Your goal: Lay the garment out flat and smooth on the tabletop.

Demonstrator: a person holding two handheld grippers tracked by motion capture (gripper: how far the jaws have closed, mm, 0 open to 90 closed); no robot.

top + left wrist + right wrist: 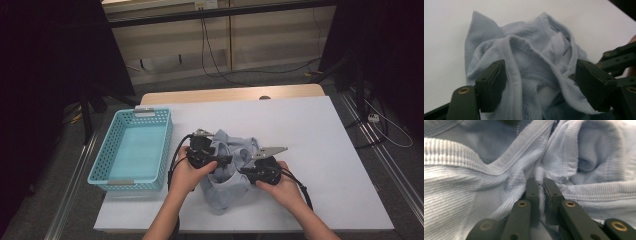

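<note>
I see the pale blue garment (pixel 231 172) bunched at the tabletop's (pixel 320 150) centre. My right gripper (pixel 541 192), at its 3 o'clock, pinches a ribbed fold; my left gripper (pixel 540 82), at 9 o'clock, straddles the cloth with jaws apart. Both hands angle inward.

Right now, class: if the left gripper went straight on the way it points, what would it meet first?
Probably the light blue garment: its bunched ribbed folds lie between and just ahead of the left gripper's open jaws, though depth is unclear.
</note>
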